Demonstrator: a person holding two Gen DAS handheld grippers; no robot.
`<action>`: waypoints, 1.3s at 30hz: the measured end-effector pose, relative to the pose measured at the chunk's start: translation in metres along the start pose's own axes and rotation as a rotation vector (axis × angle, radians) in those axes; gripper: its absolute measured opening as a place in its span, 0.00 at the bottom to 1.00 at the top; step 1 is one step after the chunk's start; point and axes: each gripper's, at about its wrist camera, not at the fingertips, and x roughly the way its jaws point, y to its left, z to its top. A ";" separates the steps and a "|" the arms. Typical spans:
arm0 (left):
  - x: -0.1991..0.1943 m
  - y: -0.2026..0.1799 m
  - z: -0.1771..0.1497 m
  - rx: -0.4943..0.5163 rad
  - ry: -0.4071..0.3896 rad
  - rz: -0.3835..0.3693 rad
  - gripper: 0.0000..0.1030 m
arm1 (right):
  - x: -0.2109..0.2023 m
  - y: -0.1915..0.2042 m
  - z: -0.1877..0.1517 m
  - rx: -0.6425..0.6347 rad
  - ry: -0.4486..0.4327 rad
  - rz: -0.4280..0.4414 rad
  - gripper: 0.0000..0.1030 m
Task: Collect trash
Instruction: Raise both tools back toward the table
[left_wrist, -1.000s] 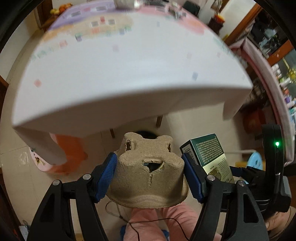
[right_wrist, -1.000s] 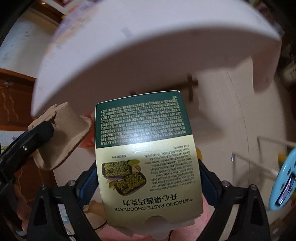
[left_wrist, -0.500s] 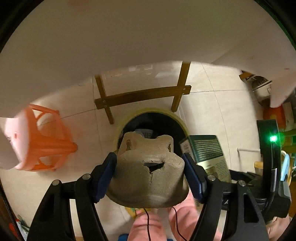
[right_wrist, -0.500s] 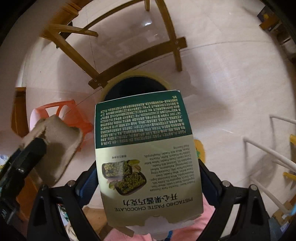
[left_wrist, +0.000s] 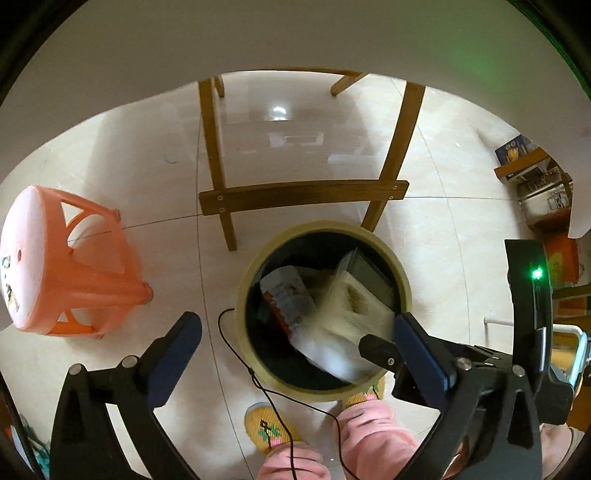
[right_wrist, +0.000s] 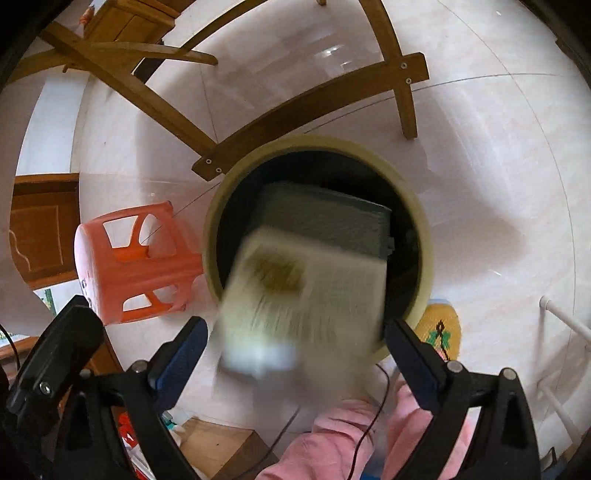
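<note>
A round trash bin with a yellowish rim (left_wrist: 400, 273) (right_wrist: 424, 236) stands on the floor right below both grippers. My left gripper (left_wrist: 297, 321) hangs over its near-left rim, its jaws opening wide with nothing between them. The brown cardboard cup shows in neither view. My right gripper (right_wrist: 295, 325) is open too. The green and cream chocolate box (right_wrist: 306, 288) (left_wrist: 351, 306), blurred, drops free between its fingers into the bin. A crumpled snack wrapper (left_wrist: 284, 291) lies inside.
An orange plastic stool (left_wrist: 74, 266) (right_wrist: 136, 258) stands left of the bin. Wooden table legs with a crossbar (left_wrist: 303, 195) (right_wrist: 314, 107) rise just behind it. The person's pink trouser legs (left_wrist: 365, 435) and yellow slippers (left_wrist: 266, 428) are at the near side, with a thin black cable (left_wrist: 236, 354).
Both grippers sank from table height to just above the bin. The left jaws spread and the cardboard cup left them. The right jaws let go of the box, which now falls.
</note>
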 end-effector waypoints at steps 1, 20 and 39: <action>-0.001 0.000 0.000 -0.004 -0.001 0.002 0.99 | 0.001 0.000 0.000 -0.002 -0.001 0.001 0.95; -0.202 0.003 -0.035 -0.112 0.009 -0.038 0.99 | -0.156 0.045 -0.062 -0.069 -0.069 -0.008 0.95; -0.457 -0.028 0.026 0.110 -0.420 -0.045 0.99 | -0.432 0.153 -0.100 -0.256 -0.482 -0.023 0.95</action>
